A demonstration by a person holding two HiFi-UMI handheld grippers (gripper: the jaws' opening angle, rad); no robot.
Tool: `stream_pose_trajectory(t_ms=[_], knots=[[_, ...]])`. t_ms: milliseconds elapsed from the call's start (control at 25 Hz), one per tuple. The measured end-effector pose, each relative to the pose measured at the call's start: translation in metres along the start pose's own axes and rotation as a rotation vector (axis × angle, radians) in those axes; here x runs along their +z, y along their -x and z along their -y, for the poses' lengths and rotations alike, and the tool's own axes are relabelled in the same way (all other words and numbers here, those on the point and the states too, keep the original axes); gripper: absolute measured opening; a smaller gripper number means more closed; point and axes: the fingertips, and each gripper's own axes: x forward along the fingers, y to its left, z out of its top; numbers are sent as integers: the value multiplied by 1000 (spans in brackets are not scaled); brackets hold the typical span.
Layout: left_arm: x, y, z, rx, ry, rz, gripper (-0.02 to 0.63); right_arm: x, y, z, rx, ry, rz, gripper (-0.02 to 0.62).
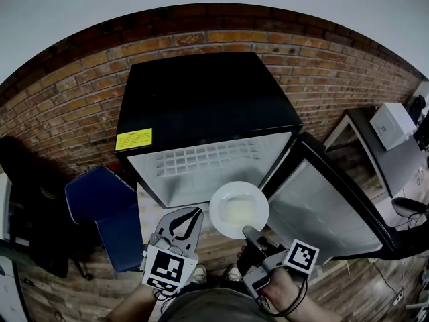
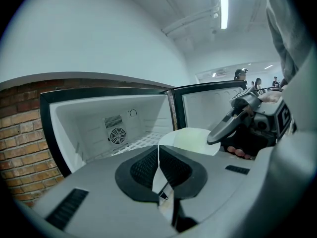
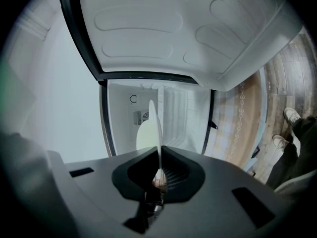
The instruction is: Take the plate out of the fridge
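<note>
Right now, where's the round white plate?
Head view, centre: the plate is in front of the open black fridge, near rim clamped in the right gripper.

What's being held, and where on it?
The plate, by its near rim, in the jaws of the right gripper. The left gripper is shut, empty.

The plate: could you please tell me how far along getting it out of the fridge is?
Done: the fridge door stands open, and the plate looks clear of the compartment, just in front of its opening. In hand: the right gripper is shut on the plate's rim; the left gripper is shut and empty. Left: carrying the plate away, and probably closing the door.
</note>
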Motion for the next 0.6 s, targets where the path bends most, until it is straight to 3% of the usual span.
stream_pose_trajectory(t_ms=[600], knots=[[7,-6,-4,13,4,8,21,10,-3,-5,0,10,-7,32]])
